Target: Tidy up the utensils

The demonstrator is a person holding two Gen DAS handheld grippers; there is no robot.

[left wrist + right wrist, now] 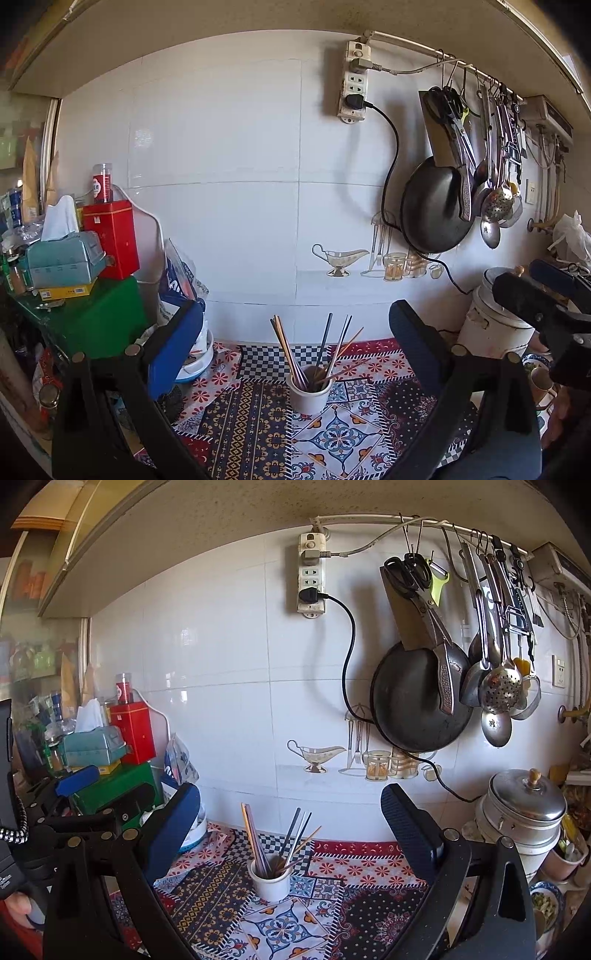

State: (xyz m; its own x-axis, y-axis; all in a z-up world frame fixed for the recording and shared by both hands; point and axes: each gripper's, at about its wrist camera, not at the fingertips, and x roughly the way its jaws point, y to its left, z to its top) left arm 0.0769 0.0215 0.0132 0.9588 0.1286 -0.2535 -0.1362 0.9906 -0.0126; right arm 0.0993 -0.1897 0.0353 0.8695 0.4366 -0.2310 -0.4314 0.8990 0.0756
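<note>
A white cup (307,394) stands upright on the patterned cloth (332,439) and holds several chopsticks (325,350), dark, pale and wooden, fanned outward. It also shows in the right wrist view (270,880) with the chopsticks (284,843). My left gripper (295,350) is open and empty, its blue pads wide apart, above and in front of the cup. My right gripper (288,834) is open and empty, likewise facing the cup. The right gripper shows at the right edge of the left wrist view (546,306).
A black pan (417,698), scissors, ladles and a skimmer hang from a wall rail at right. A power strip (312,572) with a black cord is on the tiles. A metal pot (524,812) stands right. A green box (92,317), red tin and tissue box are stacked left.
</note>
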